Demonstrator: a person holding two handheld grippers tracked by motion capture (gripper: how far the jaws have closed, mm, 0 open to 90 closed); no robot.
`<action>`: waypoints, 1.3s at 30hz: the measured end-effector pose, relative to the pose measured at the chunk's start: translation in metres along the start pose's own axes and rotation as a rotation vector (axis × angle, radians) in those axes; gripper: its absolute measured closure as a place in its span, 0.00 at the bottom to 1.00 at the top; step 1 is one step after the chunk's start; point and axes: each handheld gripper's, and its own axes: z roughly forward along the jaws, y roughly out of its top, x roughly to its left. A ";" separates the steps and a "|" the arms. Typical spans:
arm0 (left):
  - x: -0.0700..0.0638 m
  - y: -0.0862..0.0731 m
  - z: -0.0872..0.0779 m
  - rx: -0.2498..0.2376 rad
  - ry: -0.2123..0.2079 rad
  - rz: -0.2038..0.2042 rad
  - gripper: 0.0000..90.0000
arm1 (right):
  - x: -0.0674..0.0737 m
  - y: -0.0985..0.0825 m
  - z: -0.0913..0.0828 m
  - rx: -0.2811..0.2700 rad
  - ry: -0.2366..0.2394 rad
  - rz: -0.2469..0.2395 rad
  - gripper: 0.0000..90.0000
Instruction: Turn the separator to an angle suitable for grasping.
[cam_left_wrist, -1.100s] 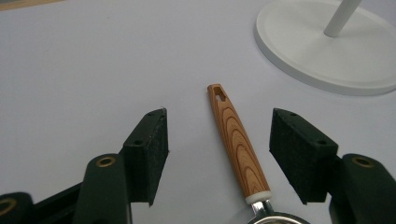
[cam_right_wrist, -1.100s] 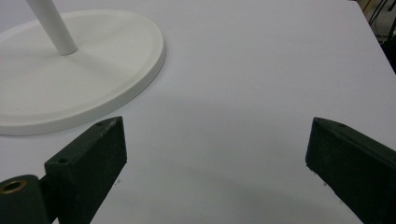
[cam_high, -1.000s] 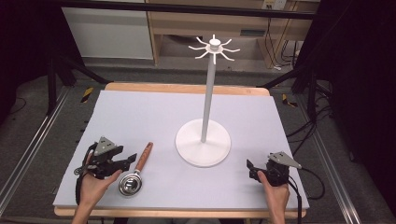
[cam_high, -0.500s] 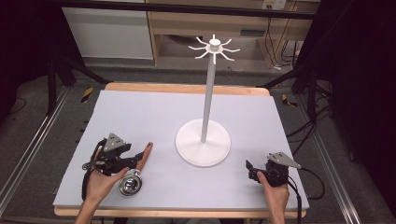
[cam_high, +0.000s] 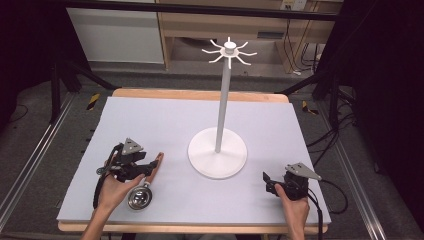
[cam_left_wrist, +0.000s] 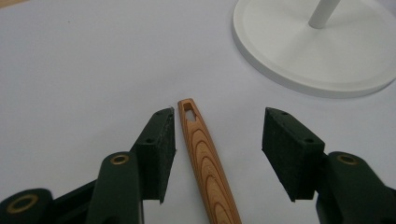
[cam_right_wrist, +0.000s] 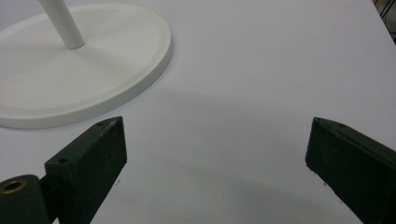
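Two grippers: both yours, spread.
Left gripper (cam_left_wrist: 215, 140): straddles wooden handle (cam_left_wrist: 204, 161), jaws not clamping.
Right gripper (cam_right_wrist: 215, 154): over bare surface (cam_right_wrist: 261, 70).

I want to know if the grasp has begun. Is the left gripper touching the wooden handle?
Apart. In the left gripper view the wooden handle lies between the open jaws of the left gripper, with white table visible on both sides.

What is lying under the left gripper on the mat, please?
A wooden handle lies on the mat between the open left gripper jaws, untouched. Its steel ladle bowl shows beside the hand; the handle's middle is covered.
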 end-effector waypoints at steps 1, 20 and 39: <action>0.000 0.000 0.002 0.010 0.004 0.002 0.49 | 0.000 0.000 0.000 0.000 0.000 0.001 0.07; -0.001 -0.012 0.034 0.162 0.032 0.009 0.54 | 0.001 0.000 0.001 0.014 0.012 0.004 0.07; -0.003 -0.024 0.048 0.247 0.029 -0.014 0.66 | 0.001 0.000 0.001 0.015 0.016 0.005 0.07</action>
